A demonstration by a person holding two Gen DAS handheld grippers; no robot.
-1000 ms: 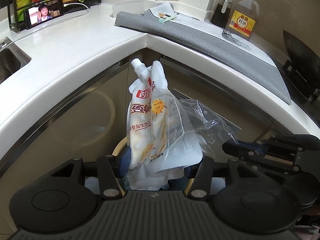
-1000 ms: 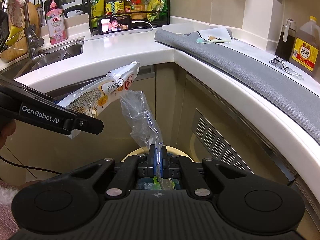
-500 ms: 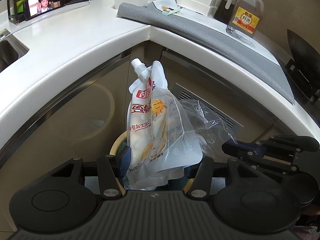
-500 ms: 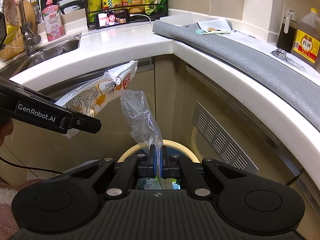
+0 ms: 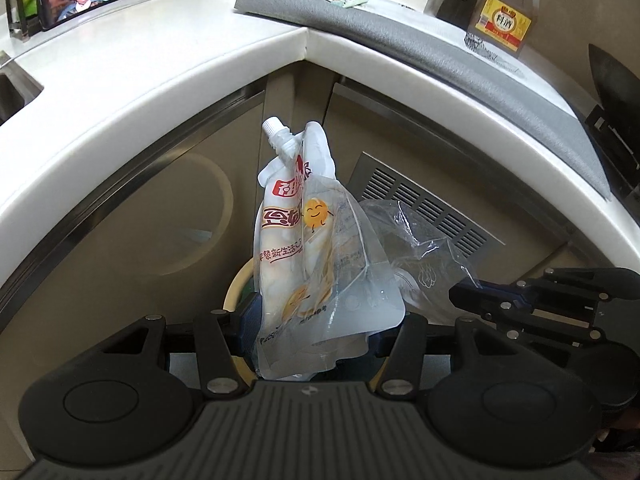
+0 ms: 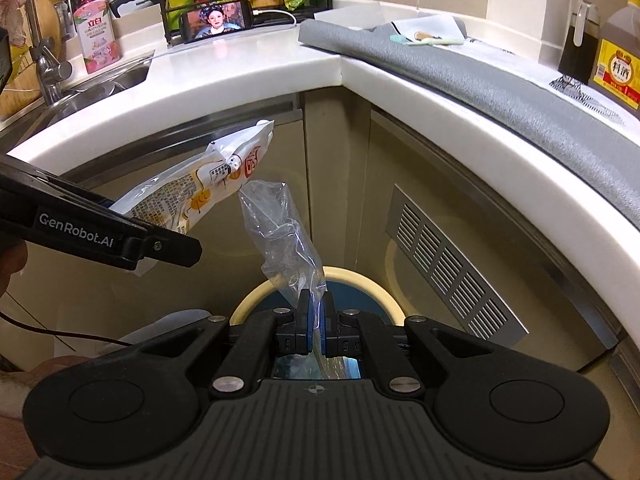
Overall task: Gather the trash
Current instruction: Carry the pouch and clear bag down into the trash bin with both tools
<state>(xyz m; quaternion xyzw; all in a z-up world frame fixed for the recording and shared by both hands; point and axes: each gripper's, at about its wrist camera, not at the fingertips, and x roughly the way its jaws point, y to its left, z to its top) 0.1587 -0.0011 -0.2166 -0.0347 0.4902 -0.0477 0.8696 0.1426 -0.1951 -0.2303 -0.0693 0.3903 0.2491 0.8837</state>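
two claws hang over a round cream-rimmed bin (image 6: 362, 280) in the corner below a white kitchen bench (image 6: 248, 80). the left claw (image 5: 312, 326) pinches the bottom of a white spouted pouch (image 5: 296, 248), which stands up between its fingers. the right claw (image 6: 316, 322), pressed together, pinches a crumpled clear plastic bag (image 6: 280, 232) directly above the bin's opening, just beside the pouch.

White counter (image 6: 248, 68) (grey mat (image 6: 480, 80), phone (image 6: 218, 20))
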